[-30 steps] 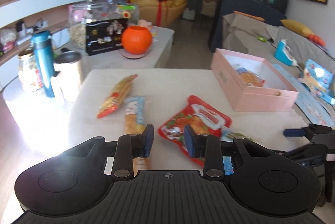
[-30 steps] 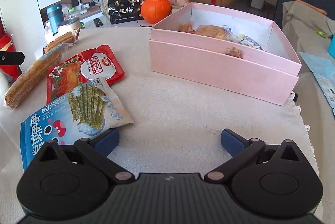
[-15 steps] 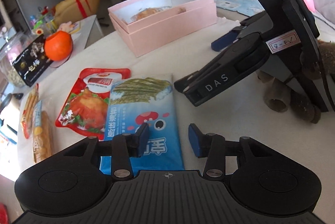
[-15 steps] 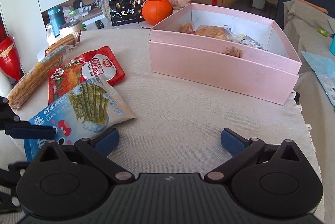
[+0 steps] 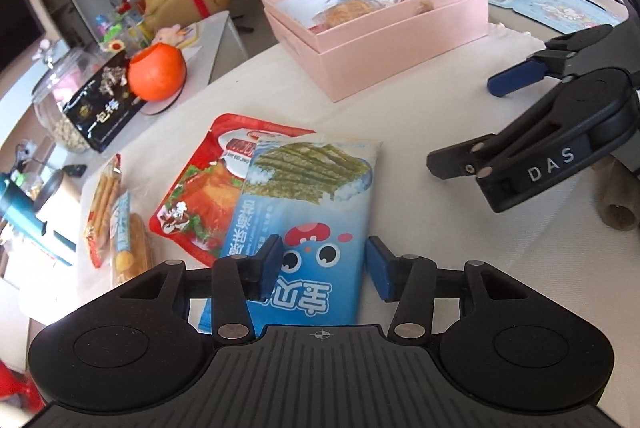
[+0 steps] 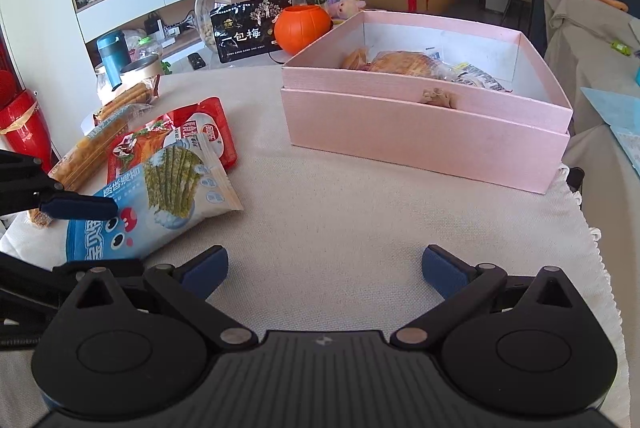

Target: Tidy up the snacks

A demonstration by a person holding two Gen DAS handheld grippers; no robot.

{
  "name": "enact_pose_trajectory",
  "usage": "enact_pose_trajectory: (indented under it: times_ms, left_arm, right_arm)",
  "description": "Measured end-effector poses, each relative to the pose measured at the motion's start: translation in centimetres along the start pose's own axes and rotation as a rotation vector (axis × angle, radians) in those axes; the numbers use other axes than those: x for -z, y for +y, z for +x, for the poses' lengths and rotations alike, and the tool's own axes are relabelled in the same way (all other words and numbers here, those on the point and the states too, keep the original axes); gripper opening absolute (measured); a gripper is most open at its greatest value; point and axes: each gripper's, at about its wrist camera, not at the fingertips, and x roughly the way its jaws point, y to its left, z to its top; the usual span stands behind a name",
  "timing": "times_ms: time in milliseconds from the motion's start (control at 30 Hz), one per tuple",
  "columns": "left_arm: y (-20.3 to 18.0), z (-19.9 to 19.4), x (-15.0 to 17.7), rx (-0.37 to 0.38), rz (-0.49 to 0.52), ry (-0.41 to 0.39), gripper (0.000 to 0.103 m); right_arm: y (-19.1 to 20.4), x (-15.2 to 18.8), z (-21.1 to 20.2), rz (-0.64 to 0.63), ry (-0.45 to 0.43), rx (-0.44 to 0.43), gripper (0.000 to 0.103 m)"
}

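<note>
The left gripper (image 5: 322,266) points down over the near end of a blue seaweed-snack packet (image 5: 308,212), its jaws half spread and just now widening, one blue pad (image 5: 272,264) over the packet's left edge and the other beside its right edge; neither pad presses on the packet, which lies flat on the beige tablecloth (image 5: 420,228). The packet shows green seaweed sticks, a cartoon face with a red cap and large white Chinese characters, read upside down from this gripper. Its far end overlaps a red packet (image 5: 200,196) with a roast-chicken picture and a white label whose small writing cannot be read. Left of that lie two long clear packs of biscuit sticks (image 5: 114,220), side by side. Ahead of the left gripper and to its right stands the open pink box (image 5: 384,40), with a wrapped golden pastry (image 6: 404,62) already inside. The right gripper (image 6: 324,268) hovers over bare cloth with its jaws spread wide and nothing between them; the pink box is ahead of it, the blue packet off to its left. Seen from the left wrist, its arm bears the white letters "DAS". Beyond the table's far edge stand an orange pumpkin pot (image 6: 304,28) and a black box (image 6: 250,32) printed "一包梅".
</note>
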Motion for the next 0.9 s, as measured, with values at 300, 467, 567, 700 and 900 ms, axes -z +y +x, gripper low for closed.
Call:
enact_pose_trajectory:
  times_ms: [300, 467, 567, 700, 900]
  left_arm:
    - [1.2, 0.4, -0.6, 0.162, -0.022, 0.000, 0.067]
    - [1.7, -0.3, -0.2, 0.203, 0.039, -0.020, 0.062]
    - [2.9, -0.2, -0.3, 0.151, 0.040, -0.029, 0.062]
    - [4.6, 0.5, -0.8, 0.166, 0.045, -0.009, 0.063]
    - [8.4, 1.8, -1.6, 0.210, -0.118, -0.023, 0.061]
  right_arm:
    - [0.0, 0.0, 0.0, 0.002, -0.001, -0.001, 0.103]
    - [0.0, 0.0, 0.0, 0.002, -0.001, -0.002, 0.103]
    - [-0.1, 0.0, -0.1, 0.004, -0.002, -0.004, 0.103]
    - [-0.2, 0.0, -0.2, 0.008, -0.004, -0.006, 0.103]
    - [-0.2, 0.0, -0.1, 0.007, -0.004, -0.005, 0.103]
